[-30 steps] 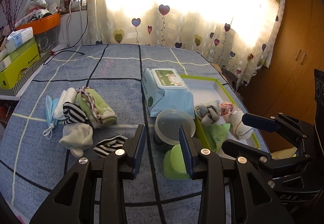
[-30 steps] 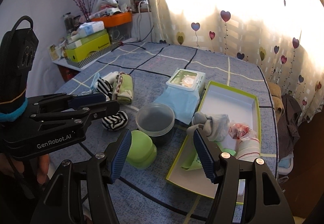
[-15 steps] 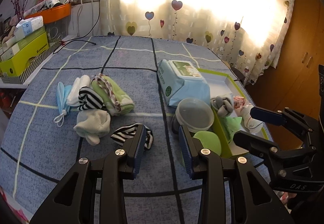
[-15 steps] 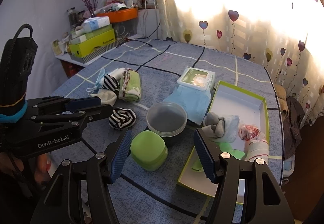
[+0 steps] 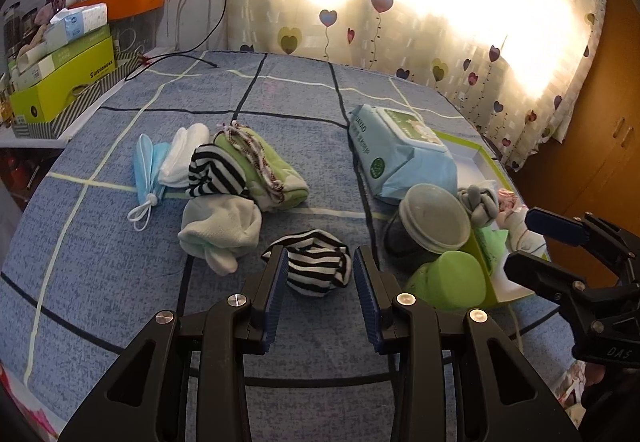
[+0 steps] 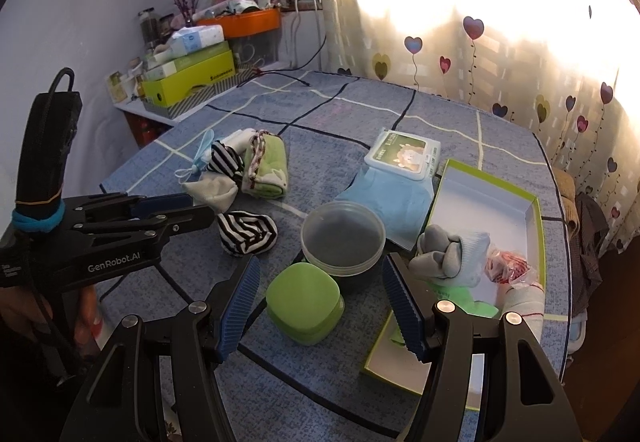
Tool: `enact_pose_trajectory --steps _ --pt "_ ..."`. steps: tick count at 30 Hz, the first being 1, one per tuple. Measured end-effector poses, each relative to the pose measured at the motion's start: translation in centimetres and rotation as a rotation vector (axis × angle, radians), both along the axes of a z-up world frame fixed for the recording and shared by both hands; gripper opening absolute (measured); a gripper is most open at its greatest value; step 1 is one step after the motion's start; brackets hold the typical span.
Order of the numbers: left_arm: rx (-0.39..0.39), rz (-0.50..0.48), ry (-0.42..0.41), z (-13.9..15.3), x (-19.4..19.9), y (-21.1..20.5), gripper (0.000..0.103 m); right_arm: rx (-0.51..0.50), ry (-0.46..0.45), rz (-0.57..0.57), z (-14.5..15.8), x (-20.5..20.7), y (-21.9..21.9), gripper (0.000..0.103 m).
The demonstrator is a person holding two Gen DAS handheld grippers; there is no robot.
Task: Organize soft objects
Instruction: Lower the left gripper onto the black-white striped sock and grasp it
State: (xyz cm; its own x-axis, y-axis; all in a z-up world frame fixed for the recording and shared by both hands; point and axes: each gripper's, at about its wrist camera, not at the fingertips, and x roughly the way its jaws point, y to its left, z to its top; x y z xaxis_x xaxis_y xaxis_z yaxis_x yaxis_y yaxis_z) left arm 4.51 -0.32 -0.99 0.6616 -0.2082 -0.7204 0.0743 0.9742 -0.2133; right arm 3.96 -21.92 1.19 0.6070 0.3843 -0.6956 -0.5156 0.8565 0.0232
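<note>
Between the parted fingers of the left claw (image 5: 319,278), a striped sock ball (image 5: 316,266) is framed on the desk (image 5: 120,282), ungripped; the right claw (image 6: 320,306) is likewise held apart

On the worktop with the blue checked cloth (image 6: 460,114), the black-and-white striped rolled sock (image 6: 246,232) lies left of the round clear plastic tub (image 6: 343,238); the green square lidded box (image 6: 306,304) sits before the tub; the blue wet-wipe pack (image 6: 400,170) lies behind it; the shallow green-rimmed cardboard tray (image 6: 538,238), right of them, holds a grey knotted sock pair (image 6: 448,254).
</note>
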Motion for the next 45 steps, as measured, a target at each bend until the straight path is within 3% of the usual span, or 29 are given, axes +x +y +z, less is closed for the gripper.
enact_pose_trajectory --steps 7,10,19,26,27,28,29,32,40,45 --pt "0.008 -0.007 0.04 -2.0 1.2 0.3 0.036 -0.004 0.013 0.006 -0.4 0.7 0.2 0.064" --pt "0.007 -0.013 0.063 -2.9 1.9 0.2 0.048 -0.005 0.016 0.007 -0.6 0.9 0.2 0.064" --pt "0.018 -0.032 0.121 -5.3 3.8 -1.3 0.048 -0.008 0.027 0.012 -1.0 1.6 0.2 0.064" --pt "0.075 -0.024 0.108 -5.8 4.3 -2.4 0.048 -0.007 0.032 0.004 -1.1 2.1 0.1 0.064" --pt "0.078 -0.023 0.105 -5.8 4.2 -2.4 0.047 -0.005 0.03 0.003 -1.0 2.2 0.1 0.064" --pt "0.082 -0.022 0.102 -5.8 4.2 -2.4 0.04 -0.001 0.029 0.001 -1.0 2.2 0.0 0.064" --pt "0.089 -0.021 0.098 -5.7 4.1 -2.4 0.025 -0.001 0.028 0.0 -0.9 2.3 0.0 0.064" --pt "0.062 -0.028 0.097 -5.6 3.8 -1.8 0.017 0.004 0.021 -0.005 -0.7 2.3 0.0 0.064" --pt "-0.006 -0.032 0.04 -3.6 1.5 0.0 0.016 0.006 0.009 0.012 -0.1 2.2 1.0 0.064" --pt "-0.027 0.015 -0.005 -2.0 0.0 2.3 0.016 0.009 0.001 0.034 0.3 2.3 2.4 0.064"
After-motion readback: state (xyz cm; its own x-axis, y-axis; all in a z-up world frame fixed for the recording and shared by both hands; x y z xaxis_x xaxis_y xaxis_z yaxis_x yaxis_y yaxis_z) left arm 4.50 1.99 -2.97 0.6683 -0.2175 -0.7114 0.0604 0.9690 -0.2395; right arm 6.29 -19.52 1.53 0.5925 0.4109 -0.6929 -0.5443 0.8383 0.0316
